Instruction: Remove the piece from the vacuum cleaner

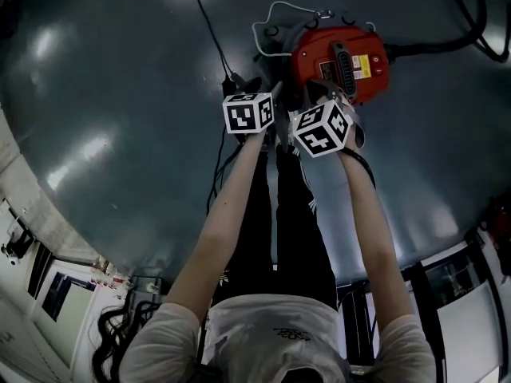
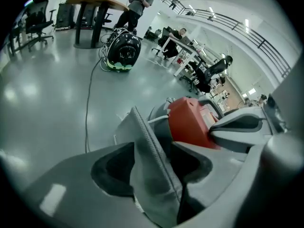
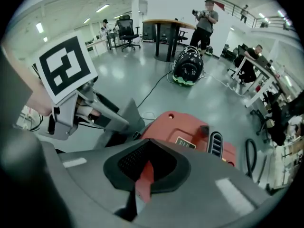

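The red vacuum cleaner [image 1: 339, 62] stands on the floor just beyond both grippers, and its red body [image 3: 185, 132] with a black vent fills the middle of the right gripper view. My left gripper [image 1: 267, 98] is at the cleaner's left side, shut on a flat grey piece [image 2: 147, 151] with a textured edge. That piece [image 3: 126, 120] also sticks out from the left gripper in the right gripper view. My right gripper [image 1: 319, 98] is at the cleaner's near edge. A thin red strip of the cleaner [image 3: 145, 179] sits between its jaws, which look shut on it.
A black cable [image 1: 209, 30] runs across the shiny grey floor [image 1: 104, 94] to the cleaner, and a hose [image 1: 447, 45] leaves its right side. A second, black vacuum cleaner [image 3: 187, 68] lies further off near a round table [image 3: 166, 25]. People stand and sit in the distance.
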Available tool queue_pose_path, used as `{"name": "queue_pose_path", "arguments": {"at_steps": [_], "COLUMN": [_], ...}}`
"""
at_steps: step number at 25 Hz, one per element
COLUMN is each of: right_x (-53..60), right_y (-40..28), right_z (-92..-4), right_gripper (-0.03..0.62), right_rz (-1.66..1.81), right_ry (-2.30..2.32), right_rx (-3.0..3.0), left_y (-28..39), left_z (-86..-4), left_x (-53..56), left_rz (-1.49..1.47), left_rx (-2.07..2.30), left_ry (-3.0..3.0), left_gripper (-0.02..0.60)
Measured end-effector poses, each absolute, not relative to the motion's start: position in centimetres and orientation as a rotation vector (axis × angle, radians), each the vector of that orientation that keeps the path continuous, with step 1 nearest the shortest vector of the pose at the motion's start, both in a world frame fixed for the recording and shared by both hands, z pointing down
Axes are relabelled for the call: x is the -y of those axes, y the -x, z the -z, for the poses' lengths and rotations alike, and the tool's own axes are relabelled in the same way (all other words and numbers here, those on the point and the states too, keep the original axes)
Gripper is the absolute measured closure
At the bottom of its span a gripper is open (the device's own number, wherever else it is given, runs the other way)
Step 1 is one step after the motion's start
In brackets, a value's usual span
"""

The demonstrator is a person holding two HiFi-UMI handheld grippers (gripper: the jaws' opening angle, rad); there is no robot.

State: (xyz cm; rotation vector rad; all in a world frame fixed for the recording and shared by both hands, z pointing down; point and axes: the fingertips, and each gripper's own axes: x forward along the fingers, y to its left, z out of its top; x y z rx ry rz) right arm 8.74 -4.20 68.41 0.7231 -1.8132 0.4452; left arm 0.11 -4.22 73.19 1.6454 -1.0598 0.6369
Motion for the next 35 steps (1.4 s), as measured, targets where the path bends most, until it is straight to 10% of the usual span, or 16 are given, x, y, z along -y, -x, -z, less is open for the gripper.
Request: {"name": "queue_pose_path", "arguments": {"at_steps": [6,12,35], "right_x": [3.9,4.0,4.1], "right_y": [-9.0,-8.9,-8.8], "right_z": [-68.5,-68.7,-68.6], "right_gripper": [0.569,0.571,0.577], "right_rz": [-0.480,-0.495,-0.480], "right_ry": [-0.702,-0.736,-0.794], "right_rx": [1.800,1.790,1.705], "left_y": [-0.8,-0.9,2.8], "left_z": [-74.6,-74.7,-74.2], "left_x": [2.9,2.3,-0.4], "left_rz": [-0.662,-0.813,-0.763], "left_rx": [0.997,0.981,1.079], "left_ry": [-1.588,-1.682,-1.640], "left_gripper": [0.399,0.566,0.568]}}
